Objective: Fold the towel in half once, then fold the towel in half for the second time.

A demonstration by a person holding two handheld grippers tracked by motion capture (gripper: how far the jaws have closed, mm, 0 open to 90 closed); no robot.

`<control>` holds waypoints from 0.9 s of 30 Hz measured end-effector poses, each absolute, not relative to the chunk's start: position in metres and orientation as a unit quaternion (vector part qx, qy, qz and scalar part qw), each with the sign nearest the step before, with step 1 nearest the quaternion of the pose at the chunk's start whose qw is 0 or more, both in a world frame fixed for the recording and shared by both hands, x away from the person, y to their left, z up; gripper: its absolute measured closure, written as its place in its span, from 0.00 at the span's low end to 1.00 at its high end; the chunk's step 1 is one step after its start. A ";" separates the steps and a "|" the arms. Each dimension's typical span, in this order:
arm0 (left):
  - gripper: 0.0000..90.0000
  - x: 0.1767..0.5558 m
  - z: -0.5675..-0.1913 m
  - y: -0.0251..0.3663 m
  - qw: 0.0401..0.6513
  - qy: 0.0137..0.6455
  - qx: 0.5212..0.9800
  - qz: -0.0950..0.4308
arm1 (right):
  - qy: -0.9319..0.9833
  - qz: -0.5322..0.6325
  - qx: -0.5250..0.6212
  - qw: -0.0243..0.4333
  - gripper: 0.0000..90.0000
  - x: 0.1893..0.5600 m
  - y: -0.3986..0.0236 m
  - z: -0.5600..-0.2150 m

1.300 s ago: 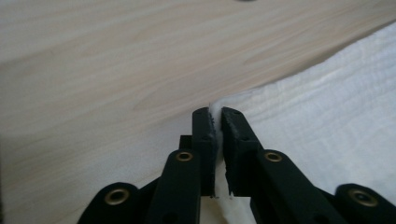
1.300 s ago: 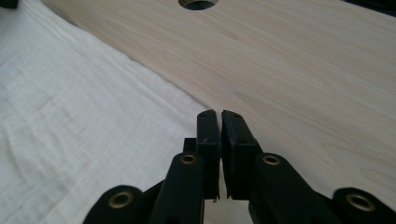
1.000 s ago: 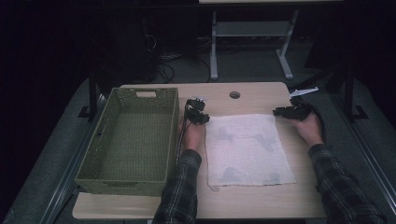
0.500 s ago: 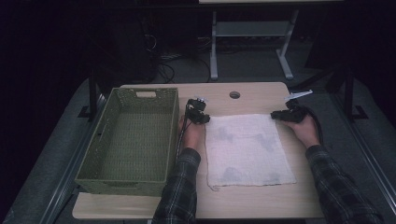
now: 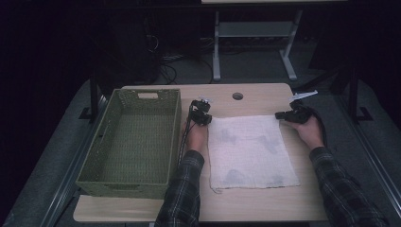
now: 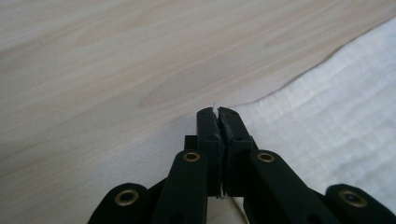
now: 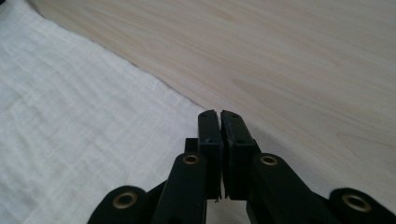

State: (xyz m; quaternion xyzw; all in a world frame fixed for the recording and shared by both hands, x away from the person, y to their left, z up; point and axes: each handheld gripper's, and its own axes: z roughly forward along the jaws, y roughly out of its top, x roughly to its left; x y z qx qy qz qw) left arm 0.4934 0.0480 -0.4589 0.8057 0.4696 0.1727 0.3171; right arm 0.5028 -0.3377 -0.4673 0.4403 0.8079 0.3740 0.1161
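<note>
A white cloth [image 5: 250,151] lies spread flat on the wooden table [image 5: 265,97]. My left gripper [image 5: 206,121] sits low at the cloth's far left corner. Its jaws have just been closing and stand shut, and in the left gripper view a sliver of the cloth [image 6: 336,116] shows pinched between the tips of the left gripper [image 6: 218,112]. My right gripper [image 5: 280,115] rests at the far right corner. Its jaws have also just been closing. In the right gripper view the right gripper [image 7: 219,114] is shut where the edge of the cloth [image 7: 70,116] runs in under its tips.
A green woven basket [image 5: 176,132] stands empty along the table's left side, close to the left forearm. A round cable hole [image 5: 237,96] sits near the far edge. Bare wood lies beyond the cloth's far edge and to its right.
</note>
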 end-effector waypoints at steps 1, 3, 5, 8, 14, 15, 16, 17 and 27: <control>0.98 0.493 -0.457 0.048 0.320 0.471 0.803 0.174 | 0.808 0.374 0.440 0.116 0.97 0.503 -0.338 -0.467; 0.98 0.491 -0.452 0.050 0.330 0.472 0.799 0.173 | 0.805 0.382 0.439 0.117 0.97 0.502 -0.339 -0.464; 0.98 0.490 -0.449 0.050 0.332 0.469 0.799 0.176 | 0.805 0.386 0.436 0.117 0.97 0.501 -0.341 -0.461; 0.98 0.487 -0.444 0.049 0.335 0.467 0.799 0.175 | 0.802 0.394 0.434 0.116 0.97 0.498 -0.342 -0.455; 0.98 0.476 -0.433 0.049 0.356 0.464 0.792 0.173 | 0.802 0.412 0.415 0.120 0.97 0.489 -0.342 -0.445; 0.98 0.473 -0.431 0.049 0.358 0.464 0.791 0.173 | 0.803 0.413 0.412 0.122 0.97 0.487 -0.343 -0.442; 0.98 0.471 -0.430 0.050 0.362 0.464 0.790 0.172 | 0.803 0.416 0.409 0.124 0.97 0.485 -0.343 -0.440; 0.98 0.468 -0.429 0.051 0.366 0.465 0.788 0.170 | 0.802 0.420 0.406 0.124 0.97 0.483 -0.344 -0.438; 0.98 0.439 -0.421 0.053 0.385 0.452 0.788 0.162 | 0.799 0.441 0.389 0.127 0.97 0.456 -0.344 -0.429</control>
